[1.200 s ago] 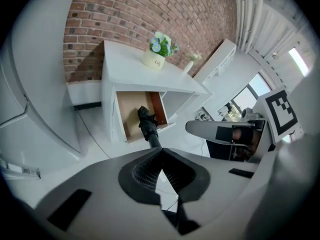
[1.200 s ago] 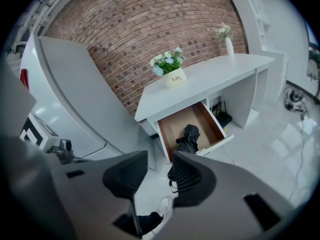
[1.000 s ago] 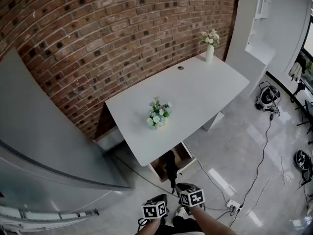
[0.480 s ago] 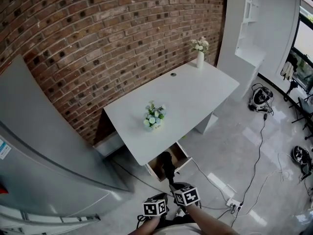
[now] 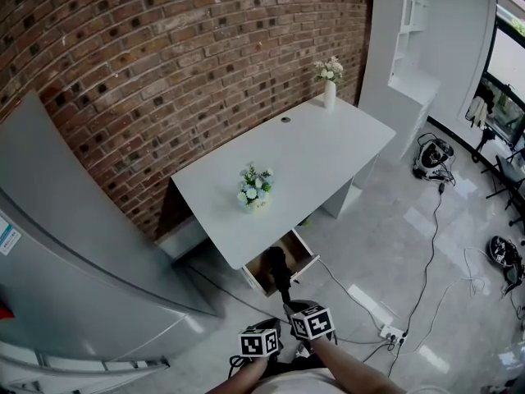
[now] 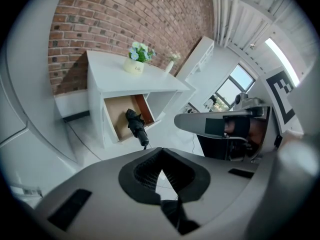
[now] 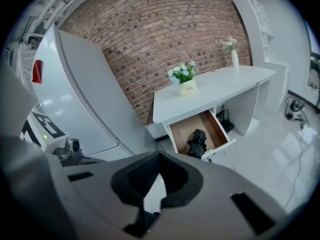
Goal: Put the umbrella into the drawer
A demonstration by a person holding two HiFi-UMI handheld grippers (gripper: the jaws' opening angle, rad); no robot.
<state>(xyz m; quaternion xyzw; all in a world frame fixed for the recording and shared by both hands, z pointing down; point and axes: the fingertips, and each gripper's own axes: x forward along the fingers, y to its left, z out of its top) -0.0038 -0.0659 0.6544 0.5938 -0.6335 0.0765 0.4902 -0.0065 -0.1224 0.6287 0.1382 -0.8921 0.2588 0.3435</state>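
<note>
The black folded umbrella [image 5: 278, 269] lies in the open wooden drawer [image 5: 303, 251] under the white desk, one end poking out over the drawer's front edge. It also shows in the left gripper view as the umbrella [image 6: 136, 126] in the drawer [image 6: 119, 115], and in the right gripper view as the umbrella [image 7: 198, 142] in the drawer [image 7: 186, 128]. My left gripper [image 5: 264, 332] and right gripper [image 5: 297, 310] hang side by side in front of the drawer, apart from it. The left gripper [image 6: 161, 181] and the right gripper [image 7: 151, 194] are both shut with nothing held.
The white desk [image 5: 312, 158] carries a small flower pot [image 5: 253, 190] and a vase [image 5: 329, 93] by the brick wall. A large grey appliance [image 5: 74, 253] stands at the left. Cables and a power strip [image 5: 371, 304] lie on the tiled floor at the right.
Both grippers have lifted a little, away from the drawer. The umbrella stays where it lay in the drawer.
</note>
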